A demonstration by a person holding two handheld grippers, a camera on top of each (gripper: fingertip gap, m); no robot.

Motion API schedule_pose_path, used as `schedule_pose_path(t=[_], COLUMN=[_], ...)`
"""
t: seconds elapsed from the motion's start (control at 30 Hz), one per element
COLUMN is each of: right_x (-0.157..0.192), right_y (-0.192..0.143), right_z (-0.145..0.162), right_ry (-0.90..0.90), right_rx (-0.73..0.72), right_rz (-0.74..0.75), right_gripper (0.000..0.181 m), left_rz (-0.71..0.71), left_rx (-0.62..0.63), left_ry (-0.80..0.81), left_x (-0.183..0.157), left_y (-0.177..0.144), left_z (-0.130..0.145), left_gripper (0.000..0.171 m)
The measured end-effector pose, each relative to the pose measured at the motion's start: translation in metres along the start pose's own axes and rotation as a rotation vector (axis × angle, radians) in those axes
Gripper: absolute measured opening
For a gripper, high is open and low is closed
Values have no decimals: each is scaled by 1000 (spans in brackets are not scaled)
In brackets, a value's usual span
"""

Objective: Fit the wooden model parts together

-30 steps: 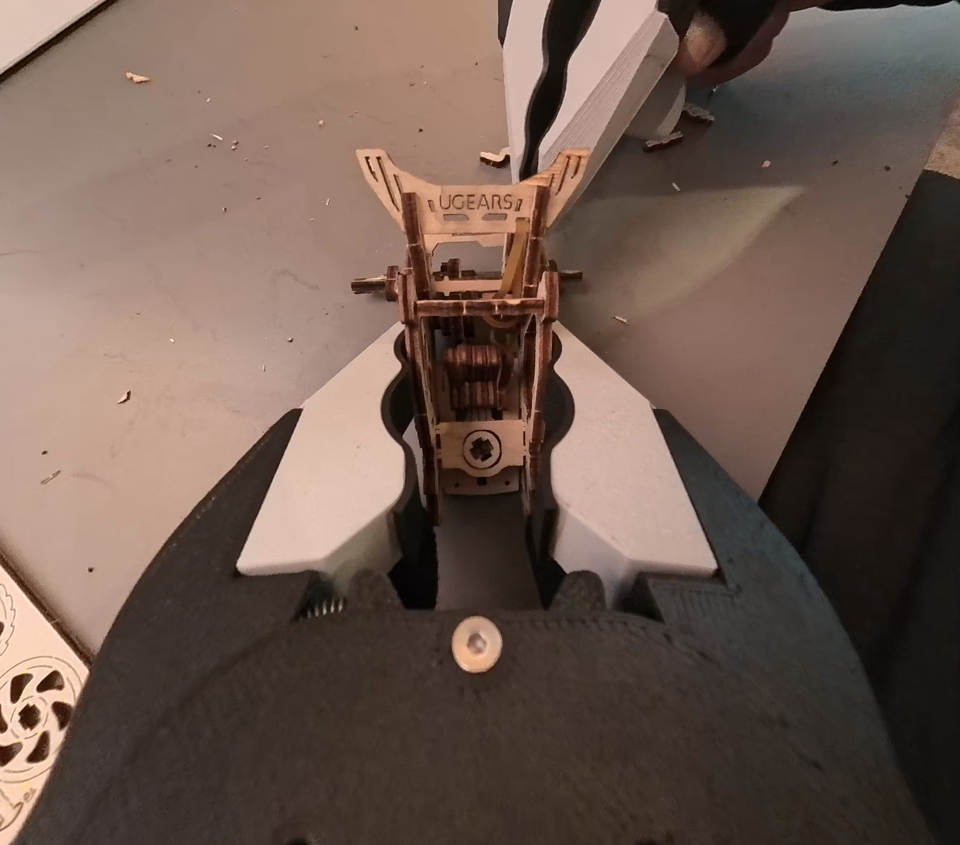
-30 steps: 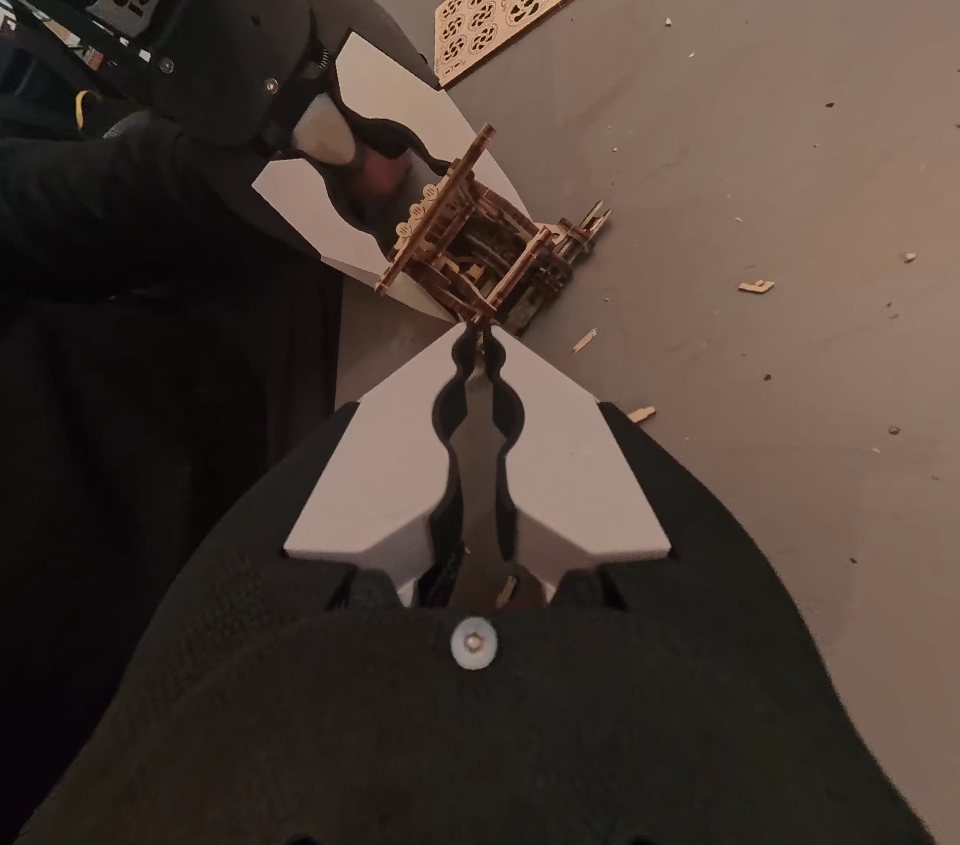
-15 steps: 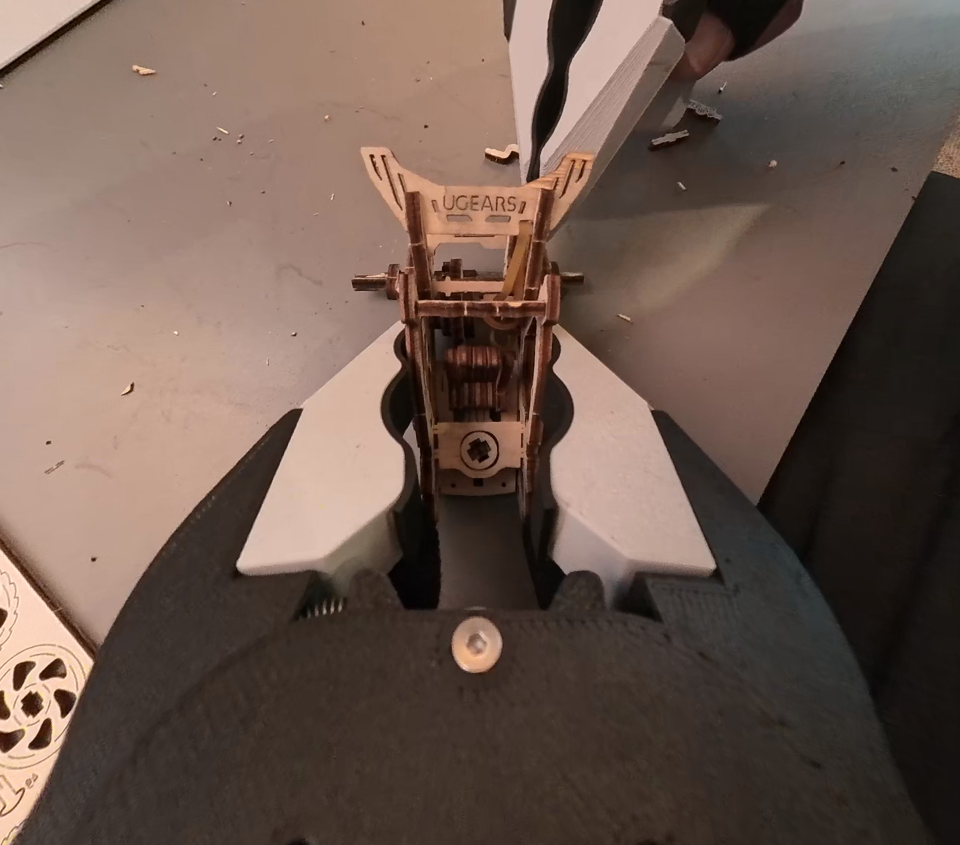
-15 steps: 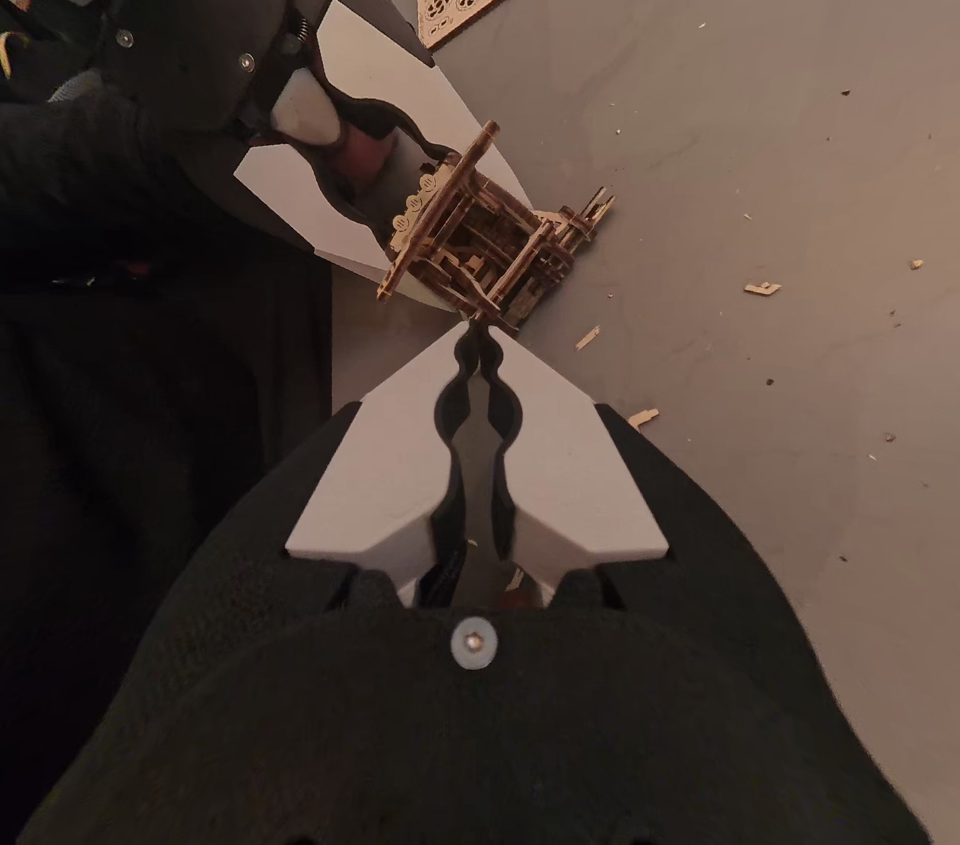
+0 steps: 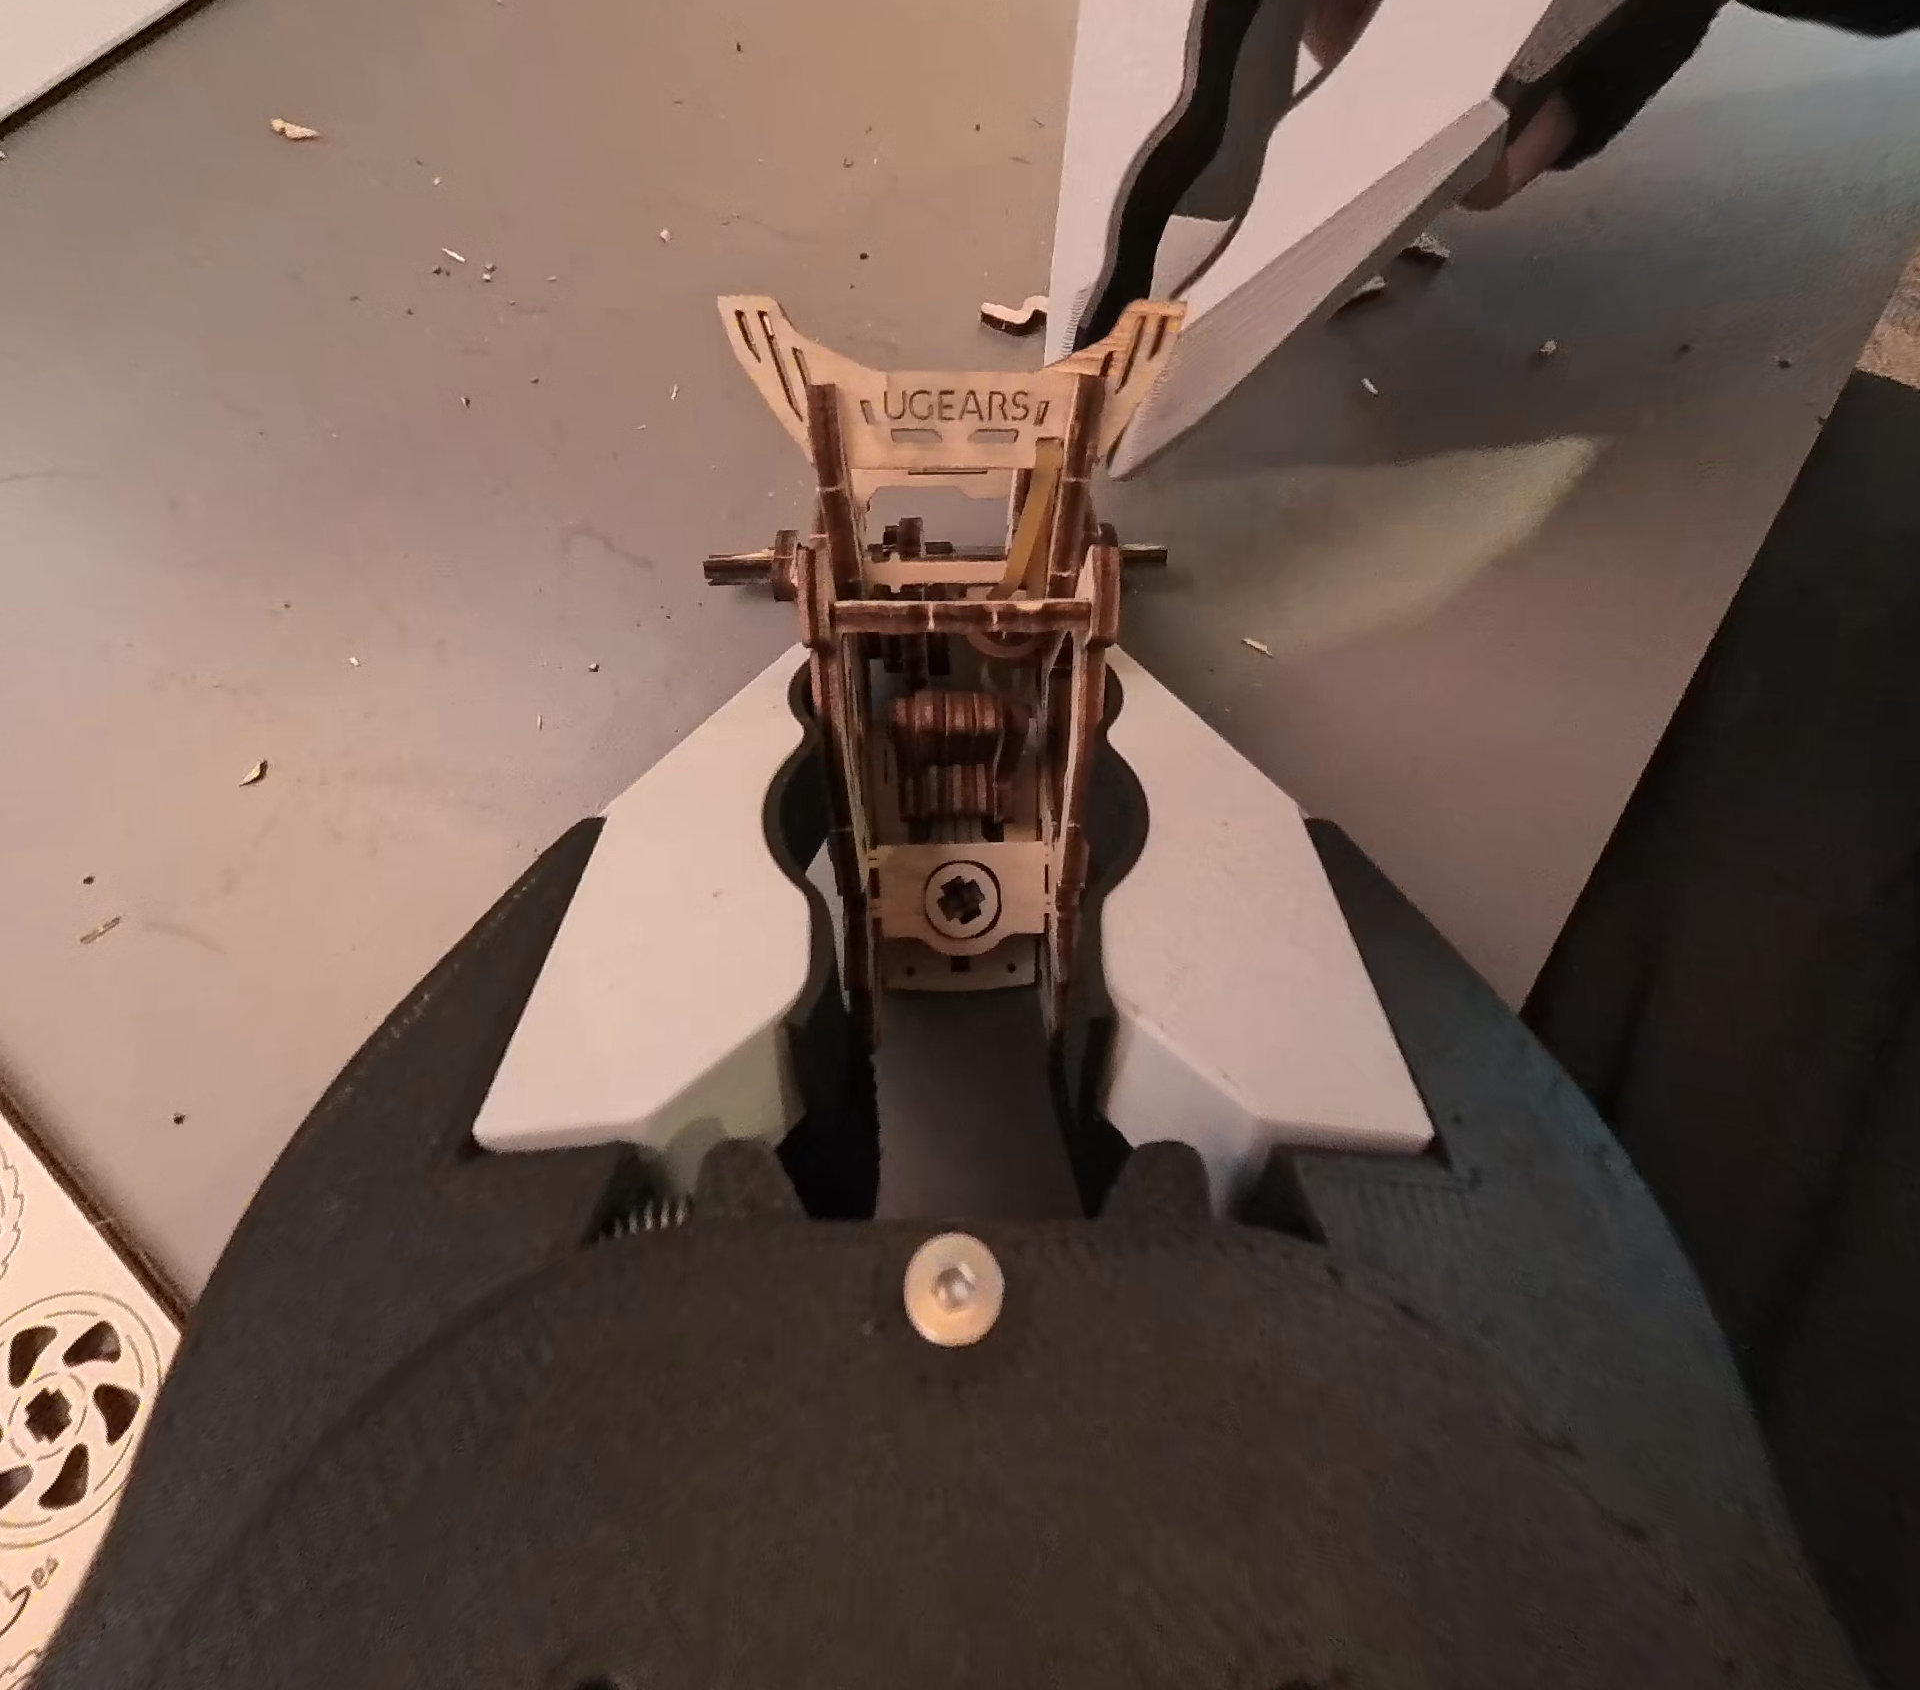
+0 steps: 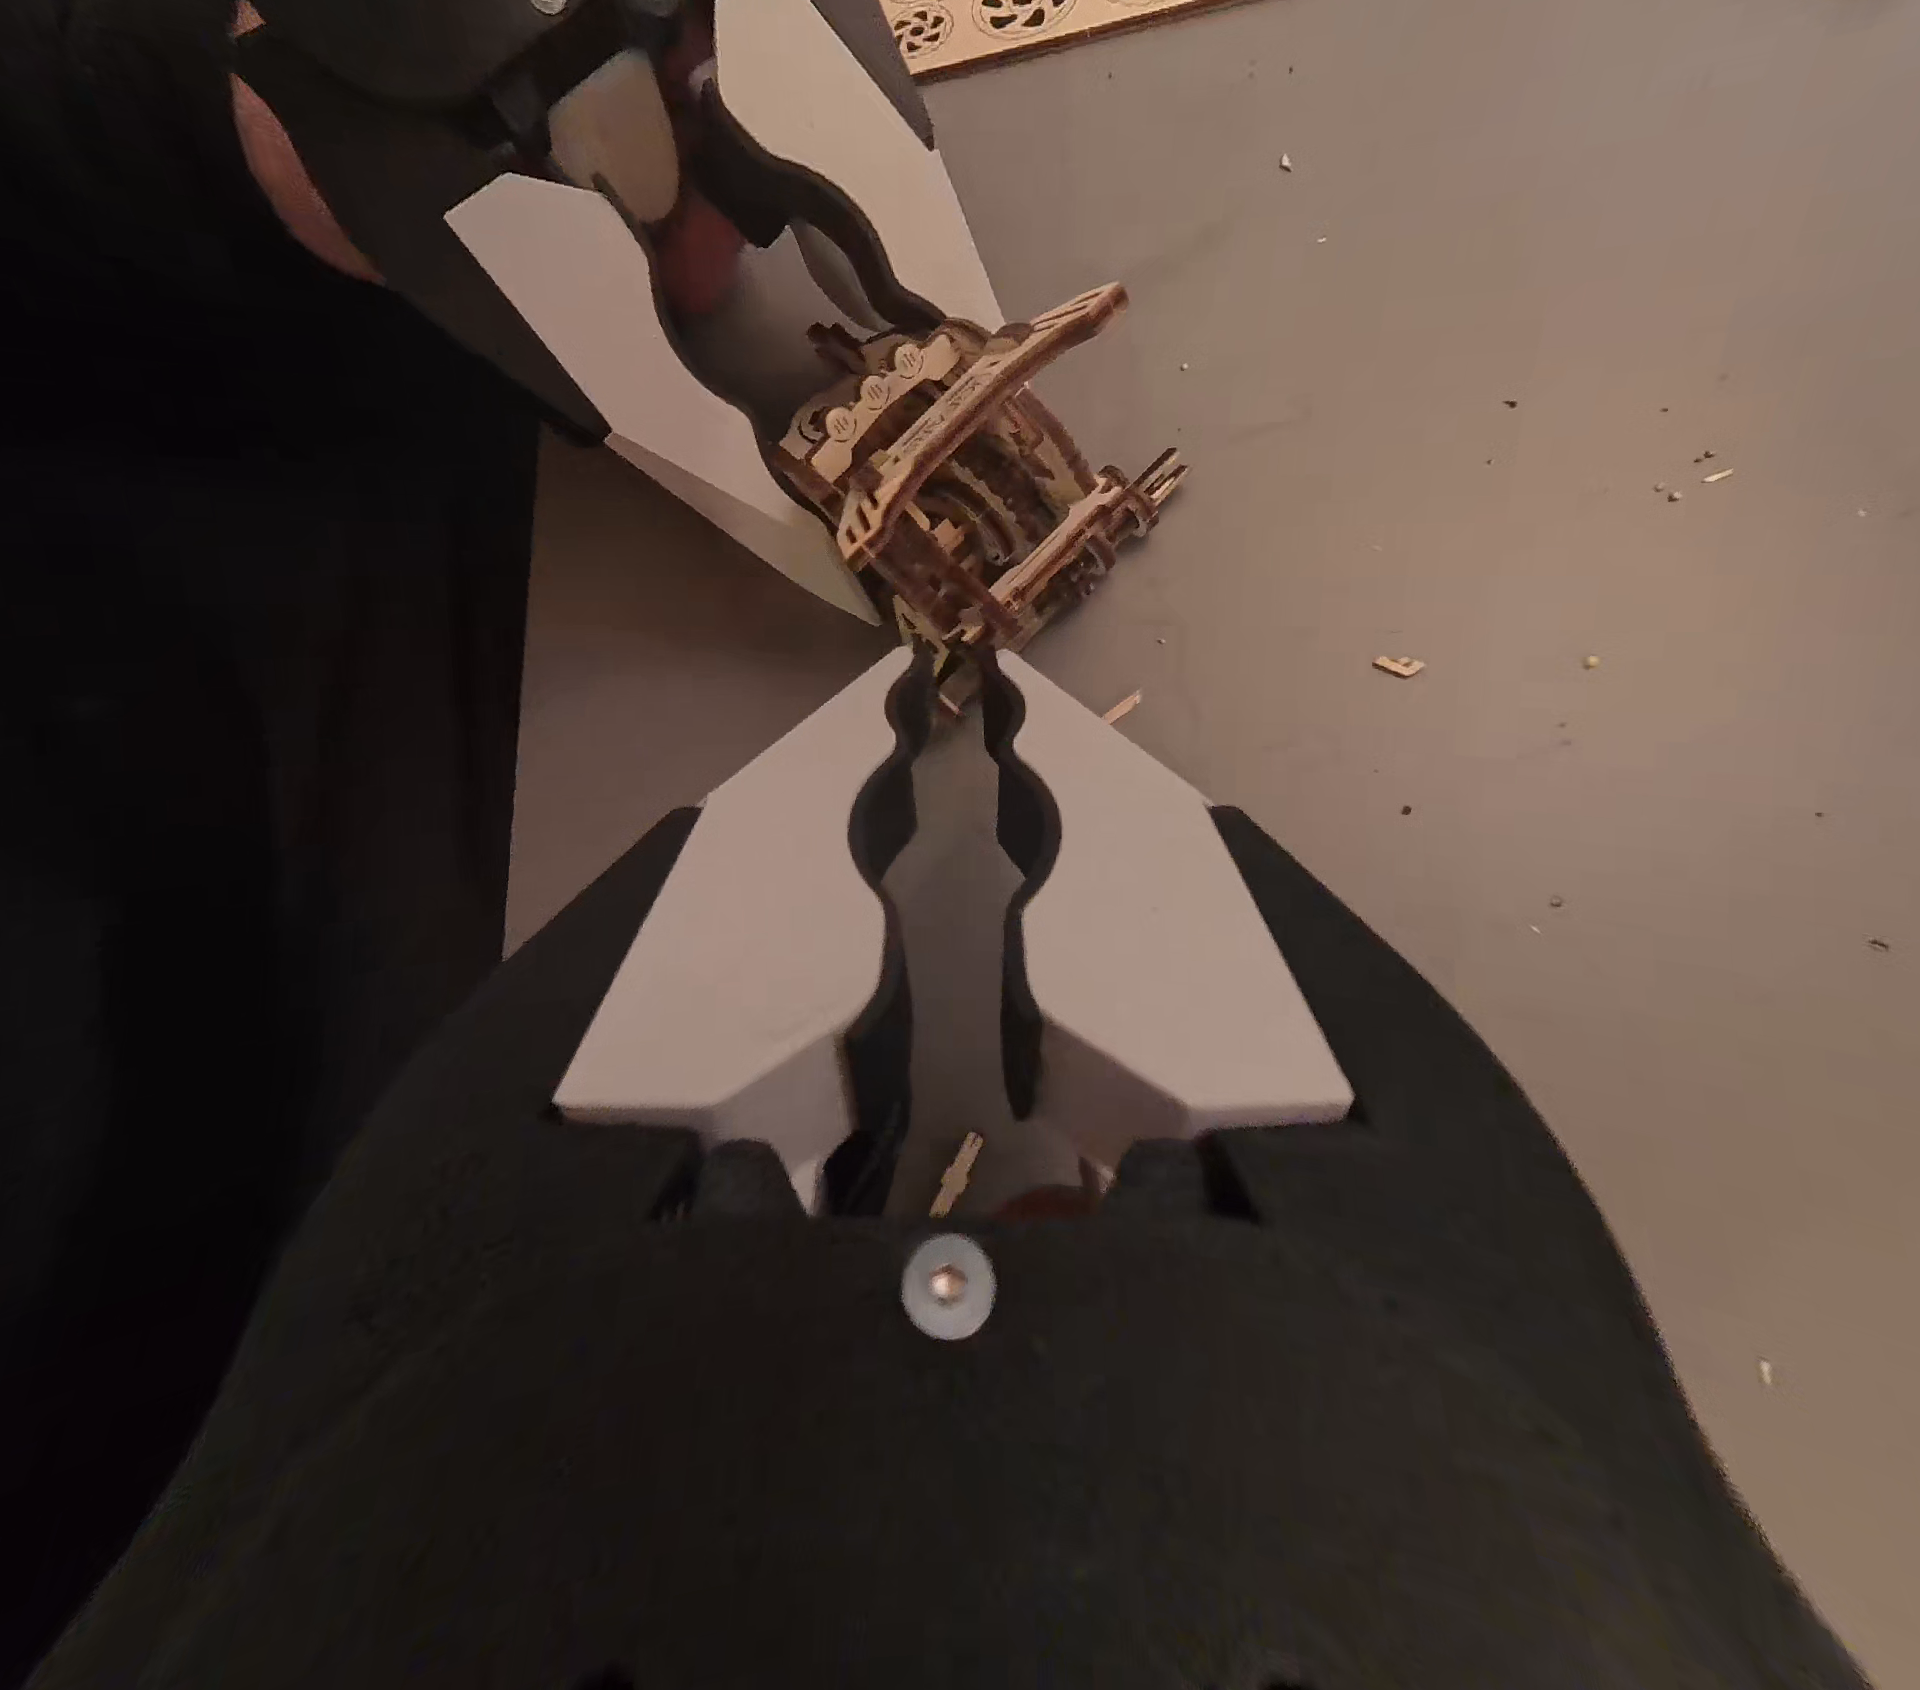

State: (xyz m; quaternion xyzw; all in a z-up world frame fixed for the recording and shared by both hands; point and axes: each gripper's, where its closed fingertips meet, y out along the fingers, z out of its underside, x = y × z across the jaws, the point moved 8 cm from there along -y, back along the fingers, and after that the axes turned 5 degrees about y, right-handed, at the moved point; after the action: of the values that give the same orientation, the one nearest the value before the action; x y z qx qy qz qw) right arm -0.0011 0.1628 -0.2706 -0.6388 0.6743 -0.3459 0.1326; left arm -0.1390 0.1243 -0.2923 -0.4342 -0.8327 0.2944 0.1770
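- Plainly, left of the wooden model (image 5: pixel 956 809) the grey tabletop (image 5: pixel 416 497) is strewn with wood chips (image 5: pixel 294 130) and slivers. A small part dropped there would be hard to pick out among them.
- Around the model, the left gripper (image 5: pixel 956 664) has its jaws clenched on the two side plates, with the flared crosspiece pointing away from it. The plates look thin. A harder squeeze could bow them inward and bind the gears between them. A slacker one could let the model twist under a push from the other side.
- At the model's far right corner, the right gripper (image 6: pixel 951 674) has its jaws drawn close on a small wooden piece (image 6: pixel 940 672). I cannot tell whether this is a loose part or the model's own tip. If it is pressed in at a slant, it could snap, or split the crosspiece horn beside it.
- Right of the model, the tabletop ends at a dark cloth (image 5: pixel 1766 809). A piece slipping from the jaws there would likely go over the edge and be lost in the folds.
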Motion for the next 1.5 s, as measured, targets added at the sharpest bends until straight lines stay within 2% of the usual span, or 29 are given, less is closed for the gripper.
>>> schedule_pose_path(t=[0.3, 0.57, 0.93, 1.5], right_x=[7, 6, -2, -2], right_y=[0, 0, 1, 3], right_z=[2, -3, 3, 2], right_ry=[-192, -255, -124, -80], right_rx=[-29, -36, -102, -94], right_rz=[138, 103, 12, 7], right_gripper=[0, 0, 0, 0], left_rz=[3, 3, -3, -14], left_rx=[-1, 0, 3, 8], left_ry=[1, 2, 6, 5], left_x=[0, 0, -1, 0], left_y=[0, 0, 0, -1], left_z=[0, 0, 1, 1], left_gripper=[44, 44, 43, 42])
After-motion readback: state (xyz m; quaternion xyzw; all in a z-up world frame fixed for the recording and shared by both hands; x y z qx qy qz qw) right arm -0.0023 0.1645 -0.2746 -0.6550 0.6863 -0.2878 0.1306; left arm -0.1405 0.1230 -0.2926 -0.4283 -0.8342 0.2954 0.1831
